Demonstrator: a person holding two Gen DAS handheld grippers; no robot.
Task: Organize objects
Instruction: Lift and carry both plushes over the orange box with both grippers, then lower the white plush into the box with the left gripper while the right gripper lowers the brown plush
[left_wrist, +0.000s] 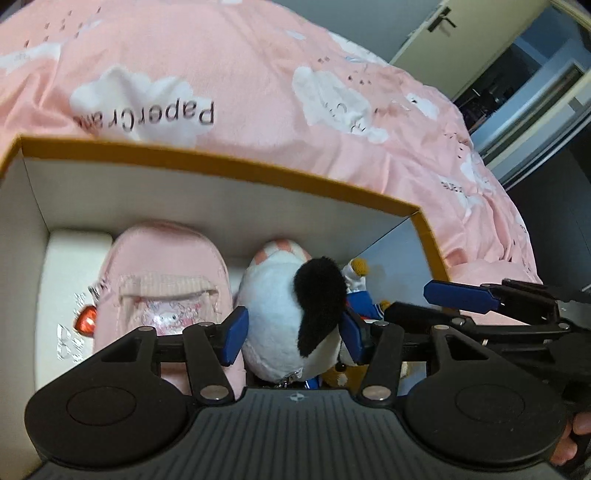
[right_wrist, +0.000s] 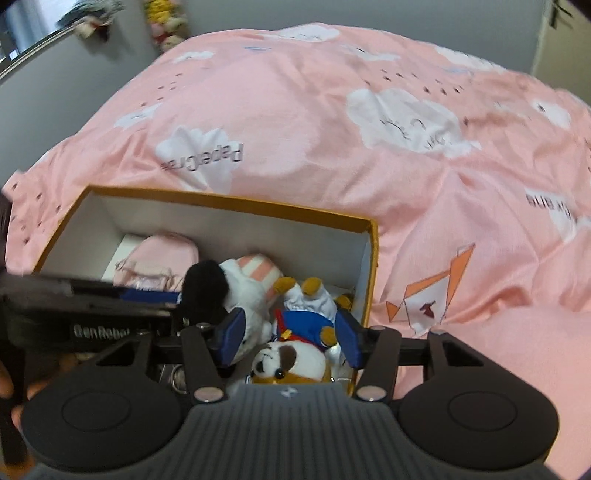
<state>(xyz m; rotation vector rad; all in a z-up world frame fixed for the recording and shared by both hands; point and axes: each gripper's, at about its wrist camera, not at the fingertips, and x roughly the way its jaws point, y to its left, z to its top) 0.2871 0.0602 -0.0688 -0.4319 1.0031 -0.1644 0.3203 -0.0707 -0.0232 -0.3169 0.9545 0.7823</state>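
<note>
Inside the yellow-rimmed box (left_wrist: 229, 162) on the pink bed (right_wrist: 314, 110), my left gripper (left_wrist: 291, 334) grasps the black-and-white plush (left_wrist: 291, 314); my right gripper (right_wrist: 290, 338) straddles the sailor dog plush (right_wrist: 295, 354), fingers (right_wrist: 232, 334) released around it, beside a pink backpack (left_wrist: 162, 280).

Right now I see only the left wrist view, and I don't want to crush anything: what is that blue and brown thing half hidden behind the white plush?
Observer: A brown-and-white dog plush in a blue outfit, lying face up beside the white plush, feet toward the box's far wall.
Operator: Is the right gripper clamping it?
Observer: The dog lies between the right gripper's fingers, but they don't look pressed against it.
</note>
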